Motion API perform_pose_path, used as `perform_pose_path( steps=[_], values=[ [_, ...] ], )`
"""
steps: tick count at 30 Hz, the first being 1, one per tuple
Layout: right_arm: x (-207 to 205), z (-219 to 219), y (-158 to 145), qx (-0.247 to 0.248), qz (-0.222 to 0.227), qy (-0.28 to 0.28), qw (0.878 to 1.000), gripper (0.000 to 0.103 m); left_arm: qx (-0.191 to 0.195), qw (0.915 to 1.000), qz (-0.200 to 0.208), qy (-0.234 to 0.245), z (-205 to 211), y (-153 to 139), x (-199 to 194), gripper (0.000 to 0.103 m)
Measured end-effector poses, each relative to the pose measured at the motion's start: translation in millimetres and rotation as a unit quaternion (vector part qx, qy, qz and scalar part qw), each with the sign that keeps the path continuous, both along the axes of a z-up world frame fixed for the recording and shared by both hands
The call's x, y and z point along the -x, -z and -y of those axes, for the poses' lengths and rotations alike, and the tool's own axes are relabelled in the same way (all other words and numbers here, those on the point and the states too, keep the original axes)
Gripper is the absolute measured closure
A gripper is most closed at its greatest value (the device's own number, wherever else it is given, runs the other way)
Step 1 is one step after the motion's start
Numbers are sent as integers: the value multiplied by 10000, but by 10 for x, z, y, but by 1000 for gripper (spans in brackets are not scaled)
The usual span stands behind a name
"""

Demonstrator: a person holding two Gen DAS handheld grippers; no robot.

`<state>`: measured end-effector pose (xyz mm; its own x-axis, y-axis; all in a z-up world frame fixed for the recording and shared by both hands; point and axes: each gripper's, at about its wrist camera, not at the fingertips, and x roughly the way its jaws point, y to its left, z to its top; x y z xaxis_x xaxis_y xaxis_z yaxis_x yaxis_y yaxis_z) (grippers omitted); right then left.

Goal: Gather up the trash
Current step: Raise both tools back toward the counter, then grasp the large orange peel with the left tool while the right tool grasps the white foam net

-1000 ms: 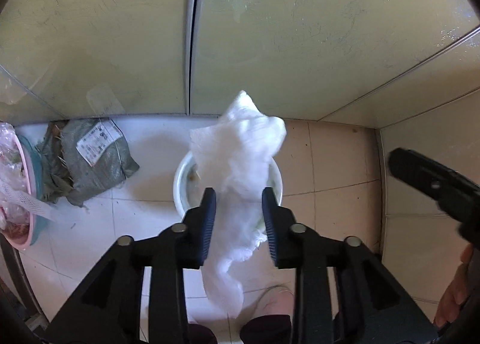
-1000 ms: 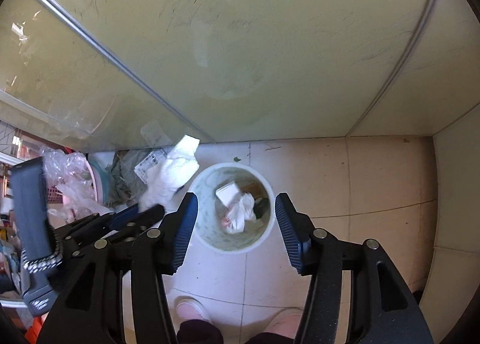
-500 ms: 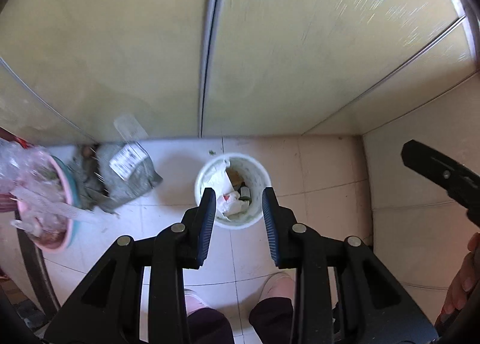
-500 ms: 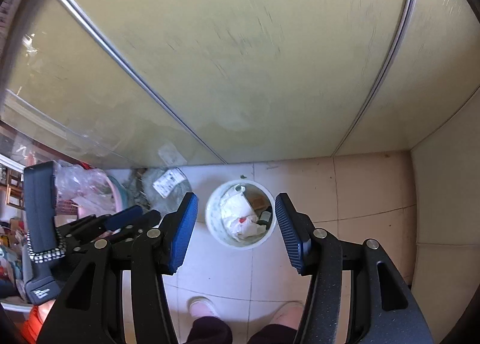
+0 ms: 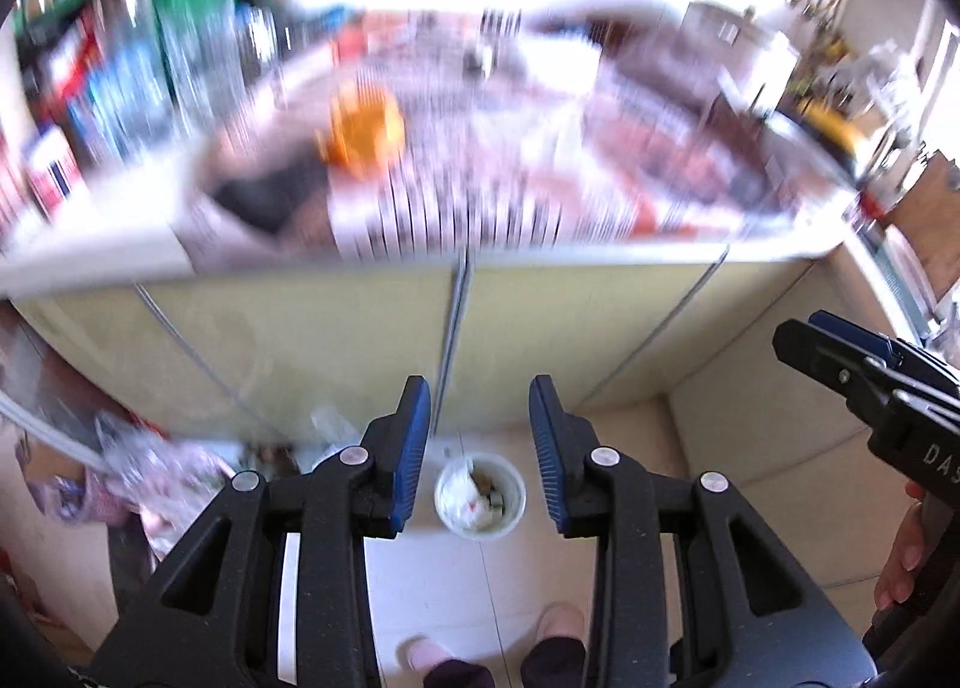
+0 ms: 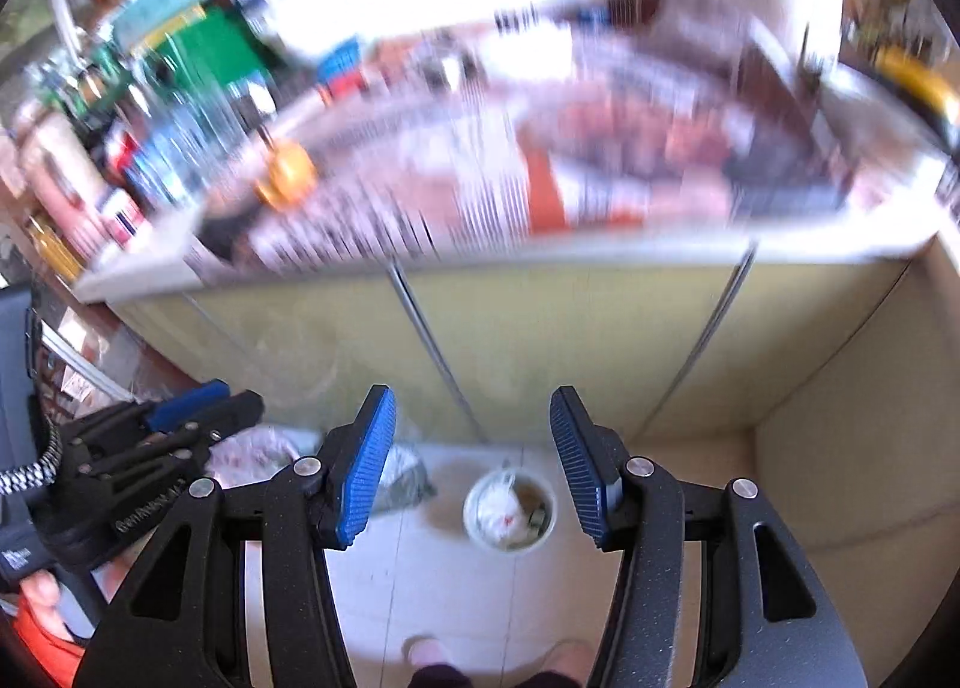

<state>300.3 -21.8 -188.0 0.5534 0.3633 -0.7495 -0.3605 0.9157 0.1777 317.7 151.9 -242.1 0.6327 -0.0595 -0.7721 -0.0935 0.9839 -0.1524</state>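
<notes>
Pale floor tiles (image 5: 432,586) carry the person's pink slippers (image 5: 426,652) at the near edge and, beyond them, the small round white waste bin (image 5: 480,499) with crumpled white paper and scraps inside, a grey plastic bag (image 6: 399,478) lying just left of it. Both the left gripper (image 5: 480,451) and the right gripper (image 6: 474,460) hang high above the bin with nothing between their blue-padded fingers, the left's jaws opening, the right's parted wider. Farther off stand yellow-green cabinet doors (image 5: 336,340) under a blurred, cluttered tabletop (image 5: 90,259) with an orange object (image 5: 363,129).

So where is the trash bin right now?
The trash bin stands on the tiled floor below the cabinet doors, low and central in both wrist views, ahead of the person's feet.
</notes>
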Motion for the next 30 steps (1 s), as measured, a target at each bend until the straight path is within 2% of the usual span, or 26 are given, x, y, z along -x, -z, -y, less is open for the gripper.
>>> perform_pose_path(
  steps=[5,7,10,12,13,15,21,26,30],
  values=[
    [251,-92,-663,-54,590,202,9980,52,-96,9980,630,12,-143,-806,215,59],
    [347,-72,-872,-96,792,307,9963,50,-91,9969,775,2,-227,-954,260,55],
    [427,-87,-1105,-159,1028,453,9935,40,-155,9957,915,18,-357,-1195,339,52],
    [459,-74,-1209,-194,1140,551,9918,30,-258,9953,937,-15,-404,-1270,325,46],
    [459,-65,-1243,-199,1177,591,9911,29,-301,9950,949,-39,-428,-1304,320,40],
    [445,-40,-1307,-195,1227,661,9900,24,-309,9947,981,-69,-475,-1350,297,38],
    [271,35,-1374,-207,1293,783,9883,24,-362,9964,761,-57,-555,-1259,53,38],
    [-65,116,-1289,-250,1320,723,9883,23,-446,9979,400,-257,-616,-925,-380,38],
    [-524,165,-1165,-284,1162,536,9914,24,-191,9982,-91,-558,-693,-560,-868,38]
  ],
)
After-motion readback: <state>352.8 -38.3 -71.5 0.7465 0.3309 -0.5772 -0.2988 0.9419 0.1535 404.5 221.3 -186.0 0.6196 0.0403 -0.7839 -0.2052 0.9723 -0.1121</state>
